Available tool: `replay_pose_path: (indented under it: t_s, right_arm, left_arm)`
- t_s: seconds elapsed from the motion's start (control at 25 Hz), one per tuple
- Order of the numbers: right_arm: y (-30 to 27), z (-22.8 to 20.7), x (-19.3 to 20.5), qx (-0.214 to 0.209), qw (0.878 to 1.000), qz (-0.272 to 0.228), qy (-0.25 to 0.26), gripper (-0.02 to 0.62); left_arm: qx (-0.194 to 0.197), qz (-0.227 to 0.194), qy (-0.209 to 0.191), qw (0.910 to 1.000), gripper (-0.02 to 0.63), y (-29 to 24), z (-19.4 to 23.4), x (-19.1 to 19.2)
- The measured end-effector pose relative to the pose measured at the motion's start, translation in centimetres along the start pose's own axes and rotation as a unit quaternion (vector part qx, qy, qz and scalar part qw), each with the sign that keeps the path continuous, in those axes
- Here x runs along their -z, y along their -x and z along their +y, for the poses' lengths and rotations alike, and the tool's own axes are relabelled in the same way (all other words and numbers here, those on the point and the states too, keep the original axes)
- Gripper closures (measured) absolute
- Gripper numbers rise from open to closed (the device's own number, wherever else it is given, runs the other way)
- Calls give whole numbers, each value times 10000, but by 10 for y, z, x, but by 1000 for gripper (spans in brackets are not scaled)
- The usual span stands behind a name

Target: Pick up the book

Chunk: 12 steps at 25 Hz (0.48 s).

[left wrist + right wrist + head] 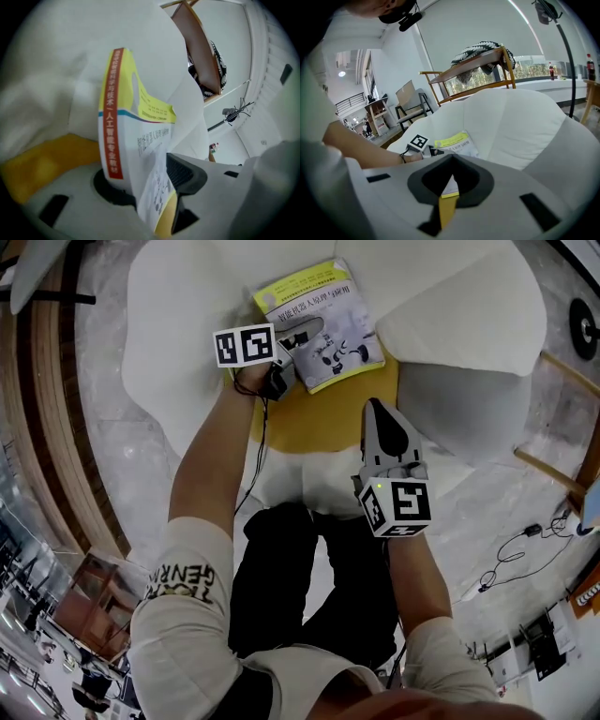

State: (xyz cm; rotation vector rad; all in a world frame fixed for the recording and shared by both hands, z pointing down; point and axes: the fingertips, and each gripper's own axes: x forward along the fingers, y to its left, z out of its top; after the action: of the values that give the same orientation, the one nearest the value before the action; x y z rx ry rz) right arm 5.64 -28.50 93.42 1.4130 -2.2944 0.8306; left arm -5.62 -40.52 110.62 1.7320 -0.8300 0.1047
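Note:
The book (323, 320), white with a yellow band along the top, lies against the back of a white petal-shaped chair (169, 343) above its yellow seat (319, 423). My left gripper (302, 341) reaches in at the book's lower left corner. In the left gripper view the book (136, 126) stands between the wide-set jaws, red-lettered spine to the left, cover beside the right pad (185, 174); I see no pressing grip. My right gripper (378, 411) hovers over the seat, short of the book (457, 143), shut and empty (451, 161).
White cushions (469, 306) ring the seat on all sides. The person's black-trousered legs (309, 587) stand at the chair's front. A cable (511, 554) trails on the marble floor at right. A wooden rack (487, 63) with a patterned cloth stands behind the chair.

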Motion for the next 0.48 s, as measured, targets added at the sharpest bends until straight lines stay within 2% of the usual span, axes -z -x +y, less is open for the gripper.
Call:
replay_pose_path:
  t_s: [0.08,0.12,0.24,0.48]
  right_arm:
    - [2,-3,0,34,10000,-16,-36,571]
    - [3,-6,-1,56,10000,-22,-58,571]
    - [10,-12,-2,119,9999,-3,-112,571]
    - [31,-11,-15,189,9997,53,-176,571]
  left_arm:
    - [-128,-172,76,9997,472,-1,4,0]
    - [-149,-257,99,9995,490,0,4,1]
    - [-37,-379,117,9992,525,3,-4,1]
    - [237,-376,182,9988,529,16,-45,5]
